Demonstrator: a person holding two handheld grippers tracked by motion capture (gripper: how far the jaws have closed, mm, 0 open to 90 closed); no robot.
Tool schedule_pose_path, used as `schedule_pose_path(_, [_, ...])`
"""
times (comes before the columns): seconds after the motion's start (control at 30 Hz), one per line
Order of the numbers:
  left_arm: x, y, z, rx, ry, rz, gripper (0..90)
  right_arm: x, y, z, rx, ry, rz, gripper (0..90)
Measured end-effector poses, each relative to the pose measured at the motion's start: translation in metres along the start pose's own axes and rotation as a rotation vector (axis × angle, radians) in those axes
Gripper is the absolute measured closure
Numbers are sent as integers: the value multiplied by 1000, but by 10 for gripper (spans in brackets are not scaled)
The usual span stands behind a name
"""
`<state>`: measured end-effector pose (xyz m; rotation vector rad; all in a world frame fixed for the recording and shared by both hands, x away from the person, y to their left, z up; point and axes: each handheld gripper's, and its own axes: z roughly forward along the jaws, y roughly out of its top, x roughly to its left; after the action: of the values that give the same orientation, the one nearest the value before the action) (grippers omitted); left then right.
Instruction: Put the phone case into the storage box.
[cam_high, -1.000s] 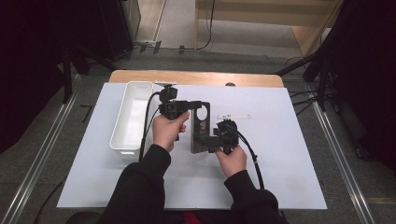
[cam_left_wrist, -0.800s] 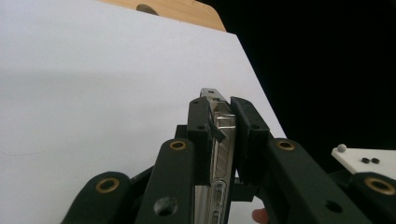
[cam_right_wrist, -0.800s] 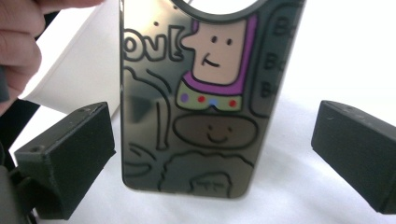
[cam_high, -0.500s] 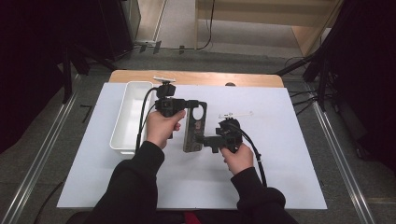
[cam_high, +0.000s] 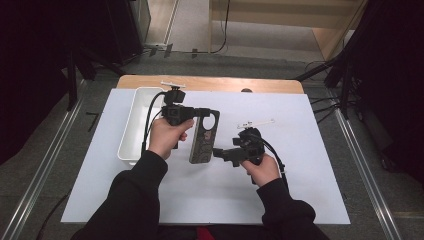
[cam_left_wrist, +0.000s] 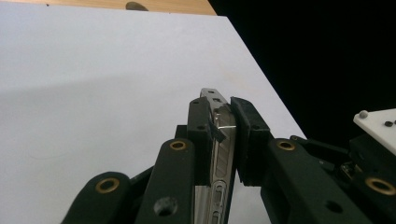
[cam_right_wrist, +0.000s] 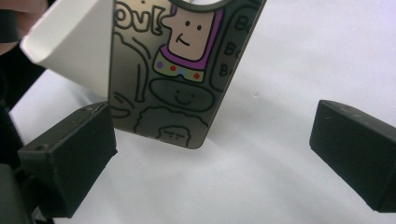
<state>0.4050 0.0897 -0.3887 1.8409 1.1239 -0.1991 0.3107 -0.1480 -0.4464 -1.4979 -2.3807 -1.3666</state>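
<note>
Nearest to you, your right gripper (cam_high: 220, 151) hangs low over the white worktop (cam_high: 310, 165), pointing left toward the lower end of the flat, dark grey phone case printed with cartoon figures (cam_high: 202, 137). In the right gripper view its fingers (cam_right_wrist: 70, 158) are spread wide, one block at each side, with the rounded bottom corner of the case (cam_right_wrist: 177, 93) just ahead of the gap and not yet between the pads. Nothing is in that grip yet.

A little farther out, your left gripper (cam_high: 206, 112) holds the case at its top end, beside the round camera cut-out. In the left gripper view the fingers (cam_left_wrist: 200, 135) pinch the case (cam_left_wrist: 219, 154) edge-on, the metallic rim with its small slots running up between the two pads and standing a bit proud of them. The case appears lifted off the worktop and hanging down toward you, though from above you cannot tell for sure whether its lower end rests on the sheet.

Just left of your left hand sits the long white plastic tray (cam_high: 131, 131), apparently with nothing in it.

So the pick-up looks done: the case is secured on one side. What seems to be left is bringing your right fingers around the free bottom end and closing them, then whatever follows, likely a handover or a move to the tray.
</note>
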Motion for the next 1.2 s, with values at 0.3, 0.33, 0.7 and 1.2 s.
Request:
schedule_pose_path(0.3, [0, -5, -4, 8, -37, 42, 782, -4, -6, -8, -12, -12, -61, 74])
schedule_pose_path(0.33, [1, -6, -5, 3, -41, 45, 782, -5, -6, -10, -9, -6, -65, 74])
schedule_pose_path(0.7, [7, -20, -15, 1, -84, 80, 782, -17, -10, -17, 23, 67, -60, 75])
schedule_pose_path(1.2, [-2, -30, -18, 9, -137, 124, 782, -21, -9, -26, -17, 104, -62, 75])
